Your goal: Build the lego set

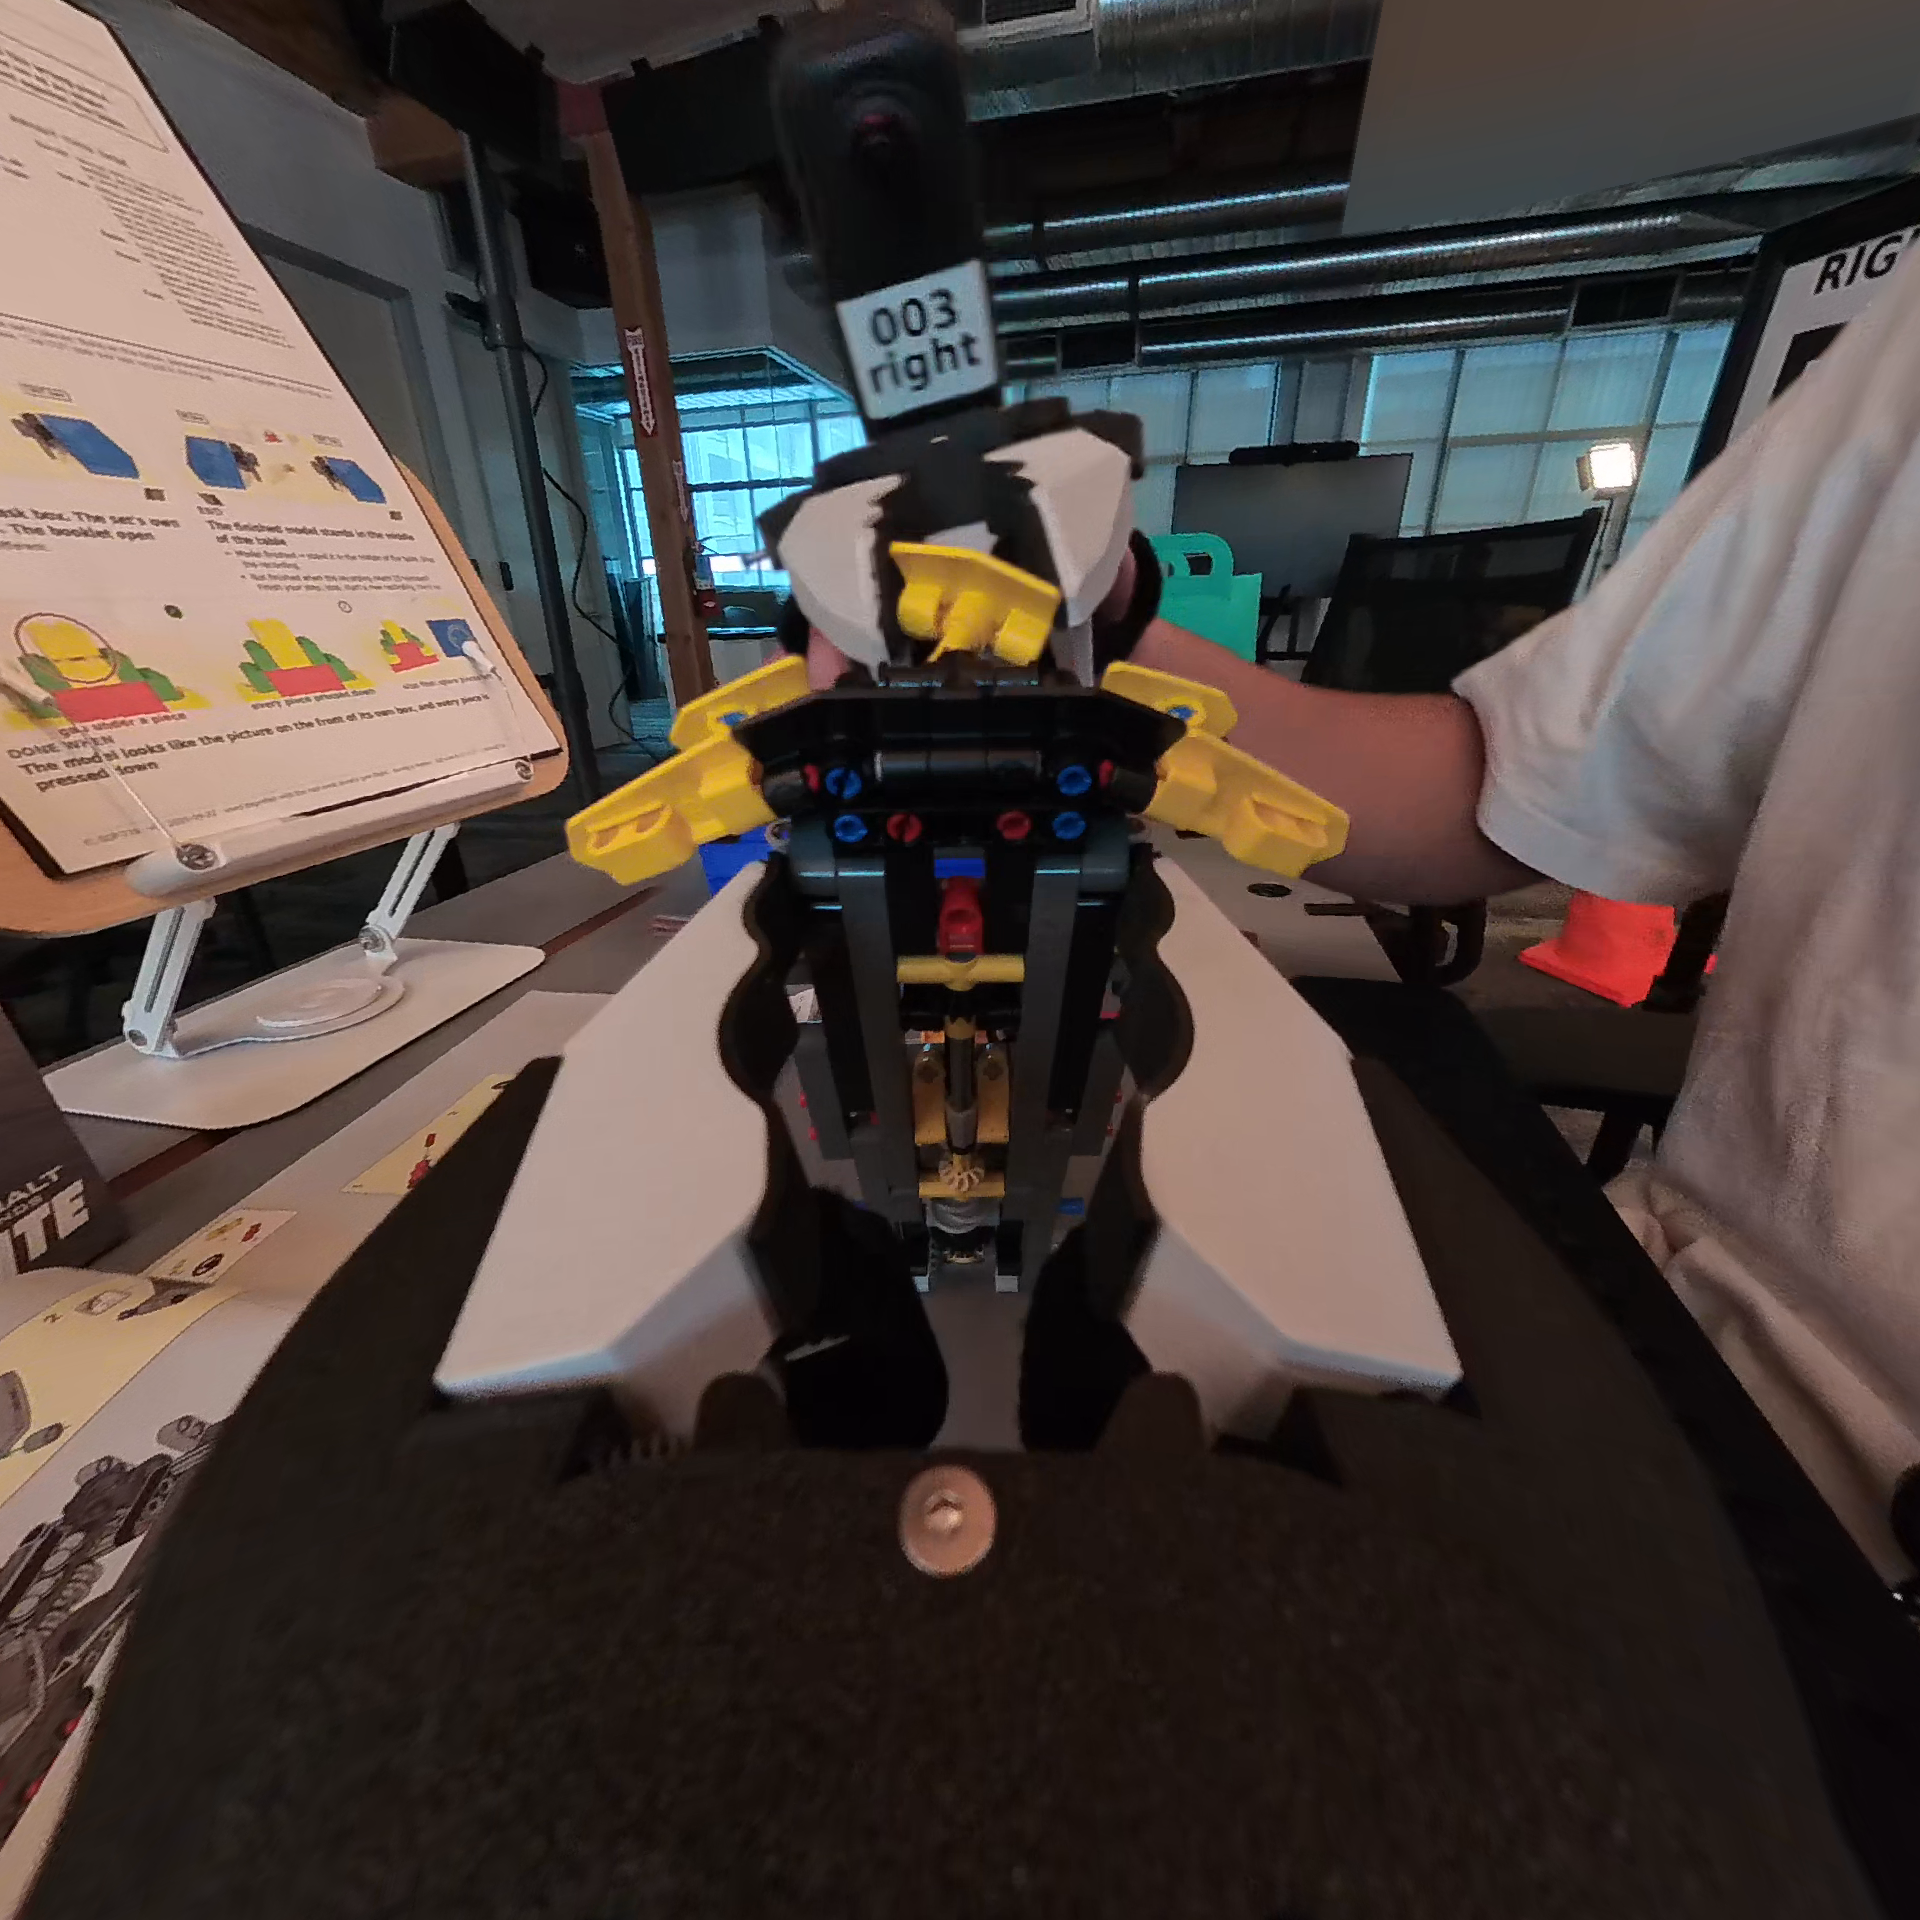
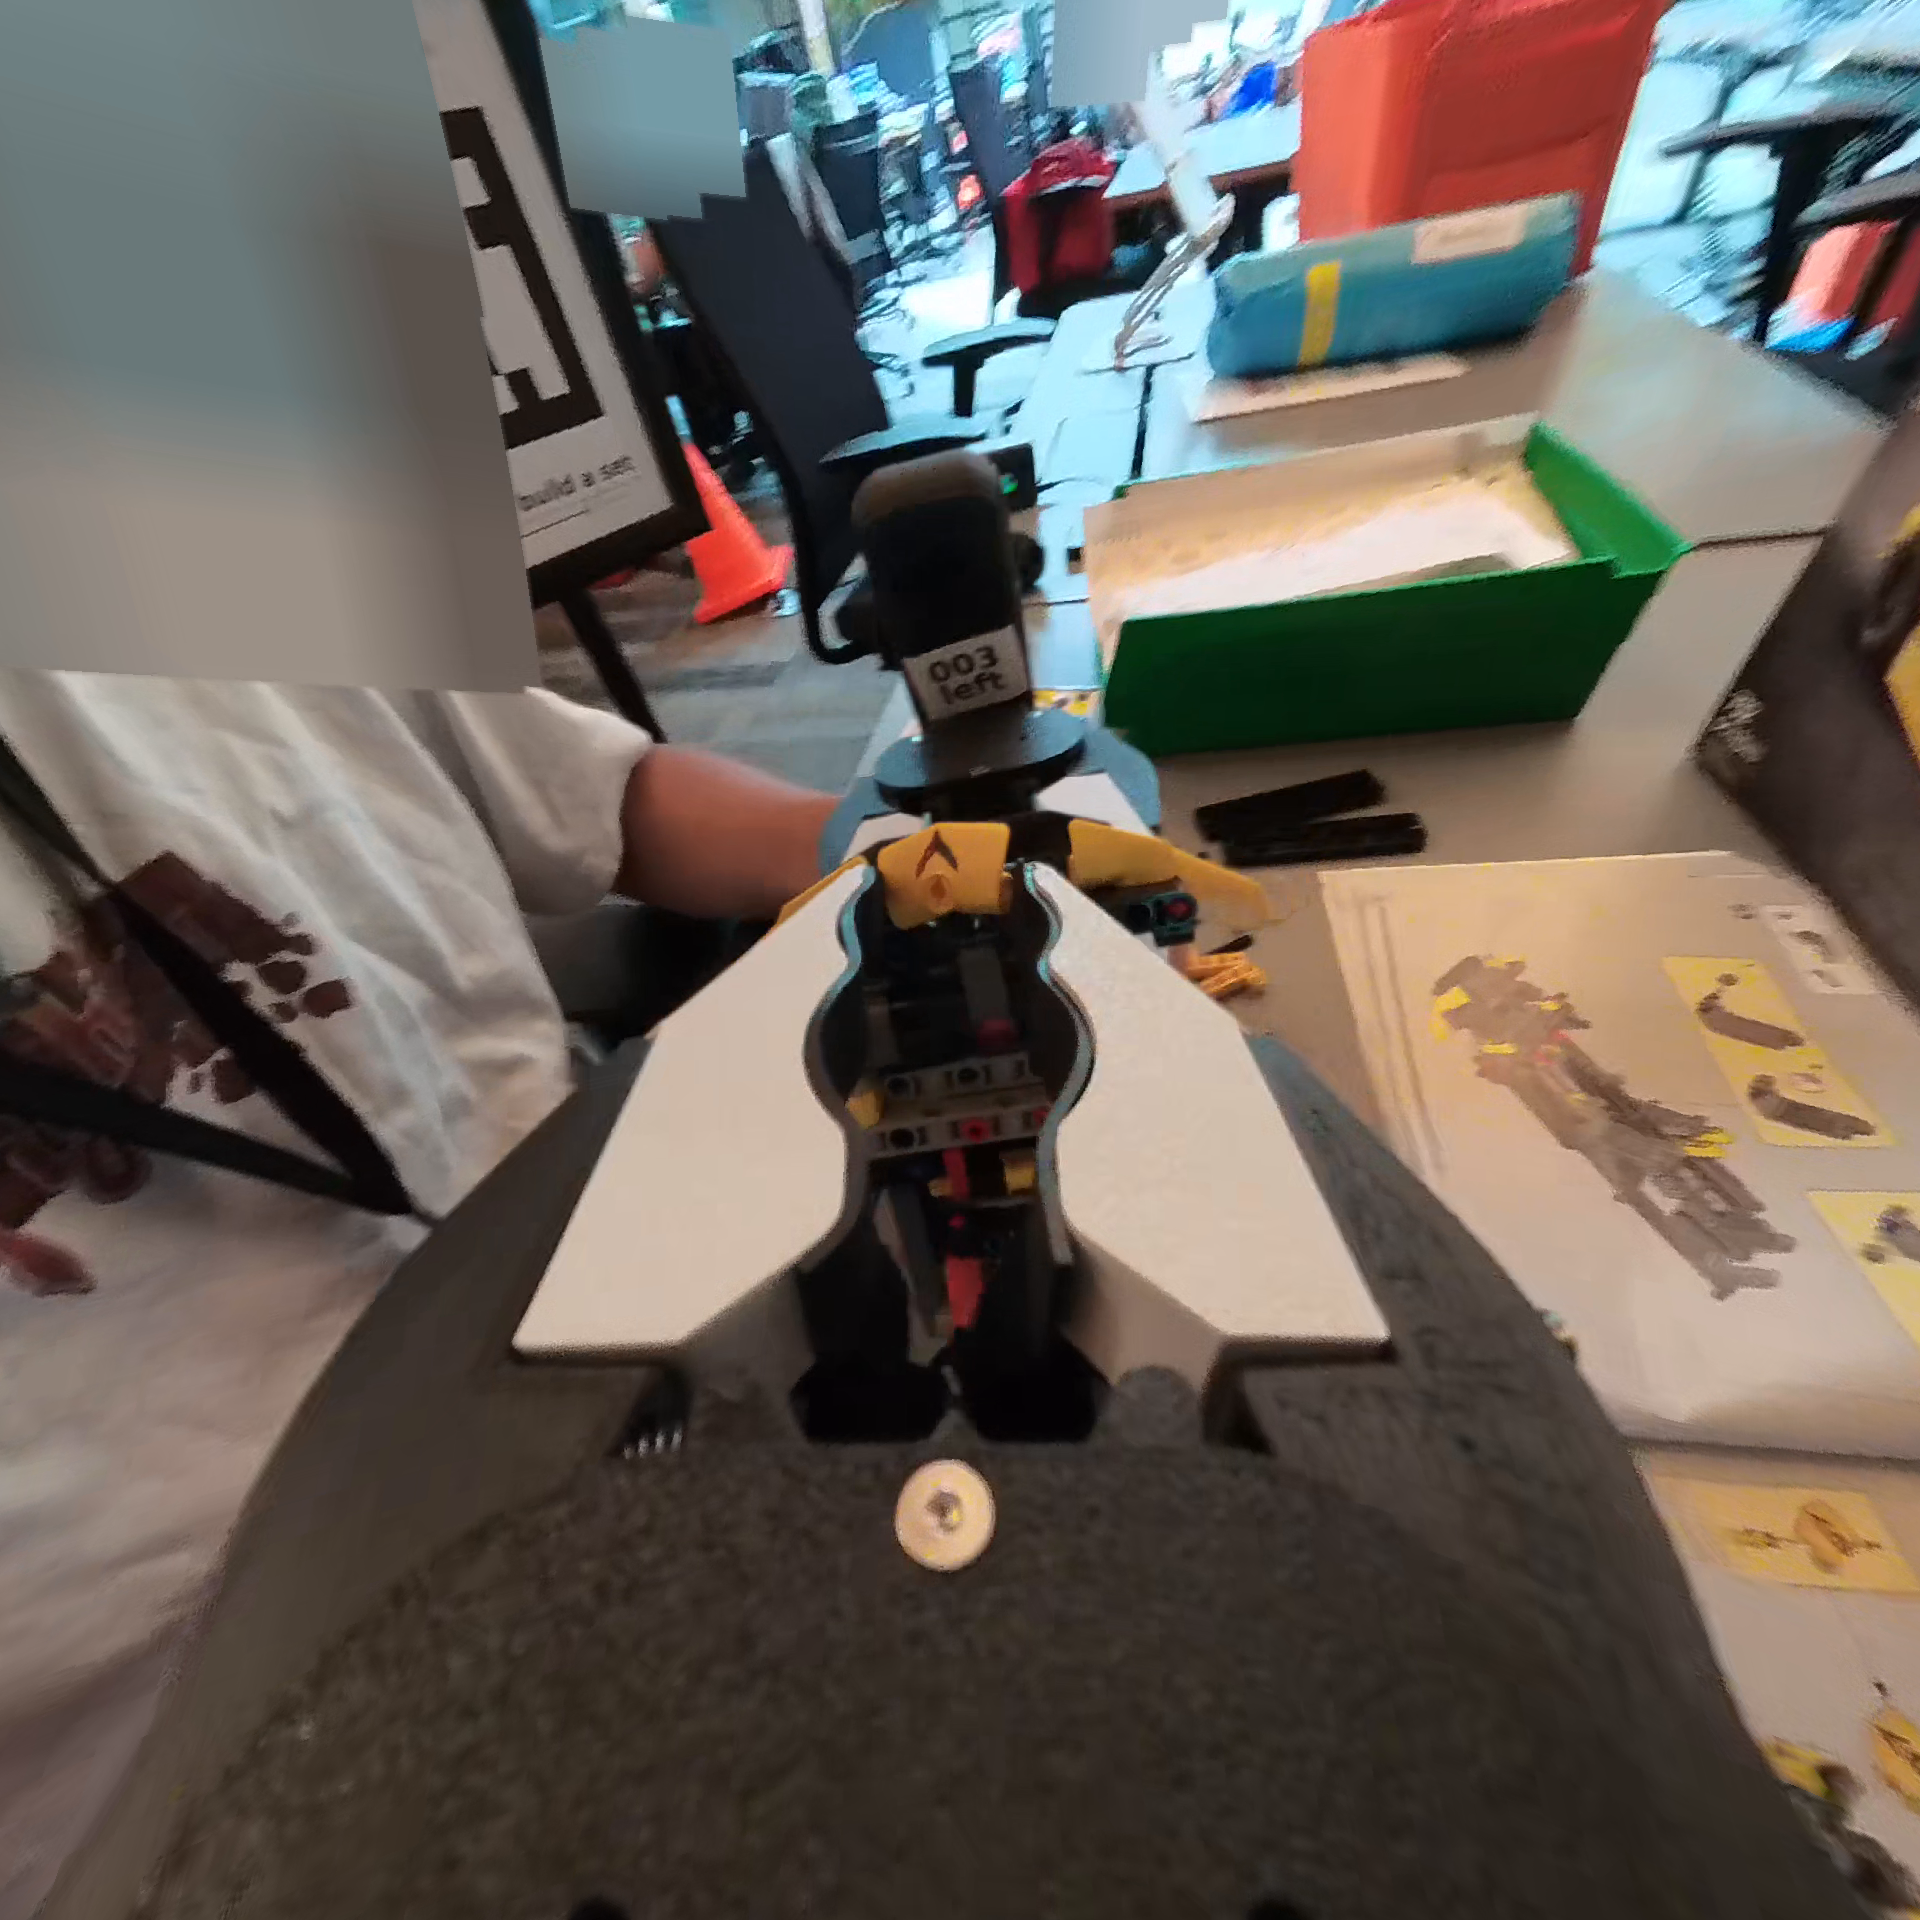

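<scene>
A black and grey Lego model (image 1: 961, 1039) with yellow wing panels (image 1: 665, 800) is held in the air between both grippers. My left gripper (image 1: 961, 883) is shut on its body, a white finger (image 1: 623, 1143) on each side. My right gripper (image 1: 966, 613) faces it from the far end, pinching a yellow piece (image 1: 971, 603) on the model's tip. In the right wrist view, my right gripper (image 2: 951, 894) is closed around the model (image 2: 961, 1101), with the yellow piece (image 2: 940, 878) at its fingertips. The left gripper's black mount (image 2: 956, 644) shows just beyond; its fingers are hidden.
An instruction sheet on a white stand (image 1: 260, 520) is at the left. An open building booklet (image 2: 1610, 1091), two black beams (image 2: 1309, 821), small yellow parts (image 2: 1226, 971) and a green box (image 2: 1382, 634) lie on the table. A person's arm (image 1: 1351, 748) and an orange cone (image 1: 1600, 945) are at the right. My hands' fingertips stand some 4 cm from each other.
</scene>
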Available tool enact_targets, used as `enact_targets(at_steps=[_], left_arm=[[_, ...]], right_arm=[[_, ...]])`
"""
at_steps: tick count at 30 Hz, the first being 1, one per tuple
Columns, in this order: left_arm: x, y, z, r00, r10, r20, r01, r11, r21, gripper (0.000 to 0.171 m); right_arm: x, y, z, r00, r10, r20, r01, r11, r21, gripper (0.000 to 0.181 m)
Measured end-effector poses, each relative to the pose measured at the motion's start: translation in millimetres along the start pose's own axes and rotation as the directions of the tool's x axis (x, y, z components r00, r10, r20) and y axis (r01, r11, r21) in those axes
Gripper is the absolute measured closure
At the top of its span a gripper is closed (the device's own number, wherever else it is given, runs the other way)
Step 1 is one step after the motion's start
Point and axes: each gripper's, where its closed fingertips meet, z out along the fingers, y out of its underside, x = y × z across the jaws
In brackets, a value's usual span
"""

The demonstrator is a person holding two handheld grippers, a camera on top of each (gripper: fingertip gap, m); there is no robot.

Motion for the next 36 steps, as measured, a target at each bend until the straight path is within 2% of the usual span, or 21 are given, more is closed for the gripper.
enact_targets(at_steps=[8, 11, 14, 19, 23, 33, 36], left_arm=[[11, 1, 1, 0.997, -0.017, -0.07, 0.016, 1.0, -0.008, 0.113], [11, 1, 0, 0.997, -0.024, -0.075, 0.023, 1.0, -0.013, 0.113], [12, 1, 0, 0.995, -0.038, -0.09, 0.037, 0.999, -0.015, 0.113], [15, 1, 0, 0.992, -0.05, -0.112, 0.048, 0.999, -0.018, 0.113], [15, 1, 0, 0.993, -0.045, -0.114, 0.043, 0.999, -0.022, 0.113], [14, 0, -1, 0.992, -0.055, -0.112, 0.053, 0.998, -0.018, 0.113], [7, 0, -4, 0.992, -0.08, -0.093, 0.08, 0.997, -0.012, 0.113]], right_arm=[[-9, 4, -3, 0.946, 0.172, 0.276, -0.148, 0.983, -0.105, 0.157], [-9, 5, -3, 0.942, 0.156, 0.297, -0.123, 0.984, -0.127, 0.157], [-10, 8, -4, 0.951, 0.087, 0.297, -0.035, 0.983, -0.178, 0.157], [-11, 2, -1, 0.95, -0.076, 0.304, 0.132, 0.977, -0.168, 0.157], [-14, 2, 1, 0.935, -0.11, 0.338, 0.177, 0.968, -0.175, 0.157], [-15, -2, 1, 0.92, -0.074, 0.384, 0.09, 0.996, -0.025, 0.158], [-19, -1, -13, 0.925, -0.062, 0.376, 0.072, 0.997, -0.012, 0.157]])
